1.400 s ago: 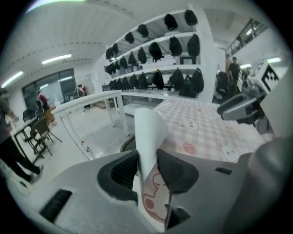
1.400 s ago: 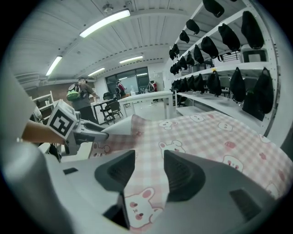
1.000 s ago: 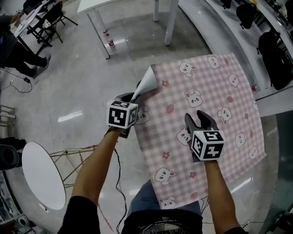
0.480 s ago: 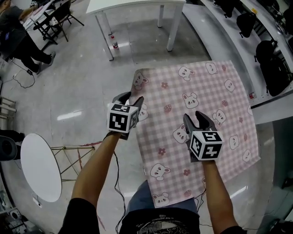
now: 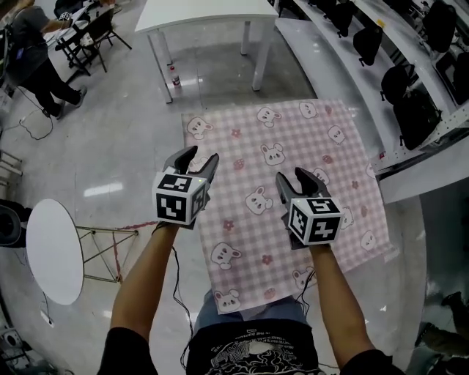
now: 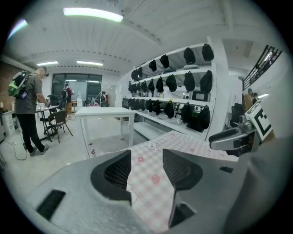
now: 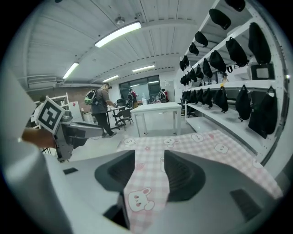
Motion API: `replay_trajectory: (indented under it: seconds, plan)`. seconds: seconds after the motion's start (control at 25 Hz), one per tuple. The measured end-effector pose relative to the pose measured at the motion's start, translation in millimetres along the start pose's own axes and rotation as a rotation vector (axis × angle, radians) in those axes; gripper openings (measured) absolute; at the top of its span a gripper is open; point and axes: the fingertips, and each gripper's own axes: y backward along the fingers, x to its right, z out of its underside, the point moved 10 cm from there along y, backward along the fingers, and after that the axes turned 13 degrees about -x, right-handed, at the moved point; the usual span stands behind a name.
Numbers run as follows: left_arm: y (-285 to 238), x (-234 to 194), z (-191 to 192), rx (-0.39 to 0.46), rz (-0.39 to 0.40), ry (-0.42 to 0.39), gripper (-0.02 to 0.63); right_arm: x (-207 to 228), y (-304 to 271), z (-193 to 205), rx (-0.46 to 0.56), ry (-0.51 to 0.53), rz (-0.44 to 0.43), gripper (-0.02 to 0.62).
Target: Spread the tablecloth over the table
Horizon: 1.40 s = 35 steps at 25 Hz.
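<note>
Tablecloth [image 5: 293, 146], pink check w/ bunnies, lies flat on worktop, near edge at 6 o'clock, long axis 6 to 12. Left gripper [image 5: 199, 157] over its 9 o'clock edge, fingers just been opening, nothing between. Right gripper [image 5: 293, 176] near cloth's middle, fingers apart, empty.

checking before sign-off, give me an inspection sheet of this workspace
surface: tabletop hidden under the tablecloth
job's things: pink checked tablecloth with bunny print lies spread flat, no folded corner seen
clutter: nothing seen on the cloth
grippers: left gripper open, jaws have just been opening, nothing between them; right gripper open, empty; both above the cloth
cables: black cable hangs below the left arm
surroundings: white table, bottle on the floor by its leg, round table, black bags on shelves, person far left
</note>
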Motion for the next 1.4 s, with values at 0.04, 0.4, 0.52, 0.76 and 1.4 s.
replay_trajectory:
  seconds: [0.04,0.4,0.52,0.76,1.4]
  plan:
    - [7.3,7.8,0.1,0.01,-0.011,0.003,0.224,2.5,6.2,0.2,0.006,0.007,-0.008,0.202]
    - [53.2,120.4,14.0,0.032,-0.171,0.041,0.224,69.2,67.5,31.2,0.036,0.058,-0.132,0.202]
    - [71.9,152.2,12.8,0.048,-0.244,0.06,0.224,88.1,84.3,32.5,0.051,0.082,-0.186,0.202]
    - [106.4,213.9,13.8,0.081,-0.315,0.089,0.224,107.6,124.4,43.4,0.068,0.113,-0.252,0.202]
    - [131.9,364.5,30.3,0.135,-0.245,0.074,0.213,134.8,231.4,103.8,0.118,0.112,-0.26,0.202]
